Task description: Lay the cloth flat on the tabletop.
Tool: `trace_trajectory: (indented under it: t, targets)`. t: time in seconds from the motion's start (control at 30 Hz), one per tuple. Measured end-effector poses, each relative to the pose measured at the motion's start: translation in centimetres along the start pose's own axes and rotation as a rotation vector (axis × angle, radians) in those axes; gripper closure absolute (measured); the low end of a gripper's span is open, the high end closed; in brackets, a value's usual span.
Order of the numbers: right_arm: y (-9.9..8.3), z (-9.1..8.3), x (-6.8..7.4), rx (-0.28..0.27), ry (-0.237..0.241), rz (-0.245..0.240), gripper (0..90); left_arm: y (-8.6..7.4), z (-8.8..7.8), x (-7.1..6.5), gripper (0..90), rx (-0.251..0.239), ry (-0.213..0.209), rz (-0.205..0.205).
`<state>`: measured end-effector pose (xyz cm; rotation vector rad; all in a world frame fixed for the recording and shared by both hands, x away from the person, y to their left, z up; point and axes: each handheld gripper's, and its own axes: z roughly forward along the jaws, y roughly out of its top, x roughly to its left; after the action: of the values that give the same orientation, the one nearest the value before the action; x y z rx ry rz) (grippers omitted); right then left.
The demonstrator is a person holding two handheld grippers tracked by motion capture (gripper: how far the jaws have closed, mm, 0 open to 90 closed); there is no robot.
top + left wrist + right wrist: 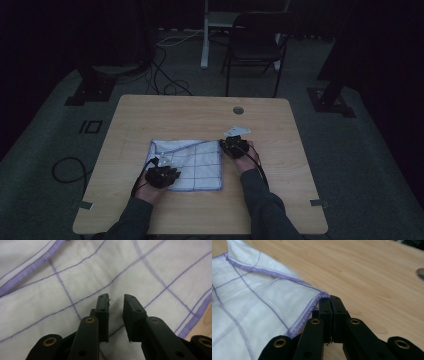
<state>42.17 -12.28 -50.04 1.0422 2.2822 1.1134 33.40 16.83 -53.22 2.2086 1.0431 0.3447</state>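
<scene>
Right gripper view: right gripper [329, 300] is pinching the cloth [262, 305] corner; left gripper [116, 300], half-open over the cloth, is risking a slip.

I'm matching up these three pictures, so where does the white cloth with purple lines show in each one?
High view: the cloth lies at the table's centre, between the two grippers.
Left gripper view: it spreads under and beyond the open fingers.
Right gripper view: it lies at the left, its corner pinched by the right gripper.
Shared landmark: the purple hem against the wooden table.
</scene>
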Motion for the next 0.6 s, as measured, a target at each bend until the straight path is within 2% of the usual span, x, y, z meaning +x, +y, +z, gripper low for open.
trace_trajectory:
  t: [0.17, 0.3, 0.43, 0.6]
  targets:
    - [-0.1, -1.0, 0.2, -0.01, -0.012, -0.037, 89.7, -0.3, -0.6, 0.3, 75.7, 0.019, -0.005, 0.012]
    - [-0.6, -1.9, 0.7, -0.034, -0.007, -0.04, 89.6, -0.7, -1.1, 0.9, 76.2, 0.036, -0.005, 0.007]
    - [-0.6, -2.4, 1.4, -0.053, 0.019, -0.067, 89.1, -1.1, -1.6, 1.5, 76.2, 0.045, 0.006, -0.003]
    - [-1.5, -3.1, 1.9, -0.033, 0.062, -0.082, 85.0, -1.8, -2.4, 2.6, 75.8, 0.056, 0.034, -0.019]
